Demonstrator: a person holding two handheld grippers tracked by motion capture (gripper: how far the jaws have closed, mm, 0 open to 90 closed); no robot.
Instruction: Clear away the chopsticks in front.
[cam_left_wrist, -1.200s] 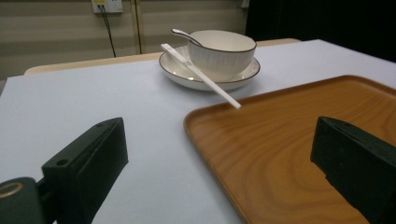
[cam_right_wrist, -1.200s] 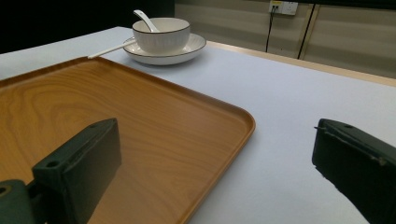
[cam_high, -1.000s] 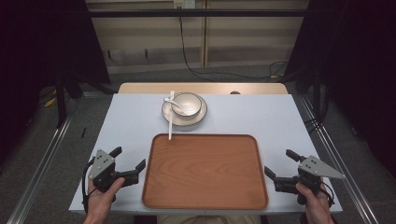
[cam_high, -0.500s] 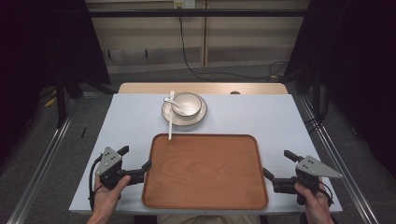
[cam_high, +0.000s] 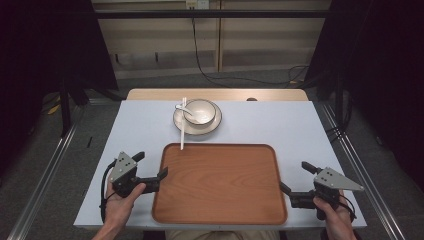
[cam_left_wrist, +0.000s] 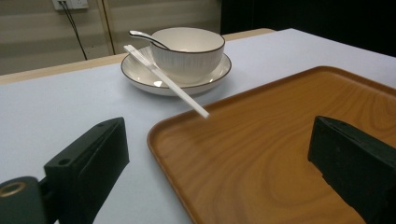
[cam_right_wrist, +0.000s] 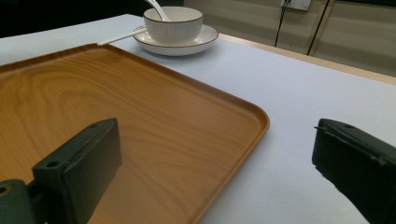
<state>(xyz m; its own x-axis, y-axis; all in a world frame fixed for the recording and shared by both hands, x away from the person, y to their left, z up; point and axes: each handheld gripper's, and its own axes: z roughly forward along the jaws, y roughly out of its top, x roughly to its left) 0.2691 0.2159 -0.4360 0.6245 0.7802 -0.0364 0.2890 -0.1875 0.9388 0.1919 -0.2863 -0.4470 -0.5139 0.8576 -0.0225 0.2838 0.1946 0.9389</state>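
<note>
A brown wooden tray (cam_high: 220, 185) lies on the near half of the table. Behind it a white bowl (cam_high: 201, 110) with a spoon (cam_high: 181, 107) stands on a white plate (cam_high: 212, 124). A white chopstick (cam_high: 183, 131) leans off the plate toward the tray's far rim. My left gripper (cam_high: 152, 164) is open and straddles the tray's left rim (cam_left_wrist: 163, 140): one jaw is over the table, the other over the wood. My right gripper (cam_high: 294, 175) is open and straddles the right rim (cam_right_wrist: 243, 135) the same way. Nothing is held between either pair of jaws.
The pale tabletop (cam_high: 285, 125) has bare room on both sides of the plate and right of the tray. A wooden strip (cam_high: 150, 94) runs along the far edge. Beyond it are floor cables (cam_high: 300, 75) and dark curtains.
Both grippers have edged inward toward the tray. The left one's inner jaw now reaches over the left rim, and the right one has closed in on the right rim. Tray and dishes have not moved.
</note>
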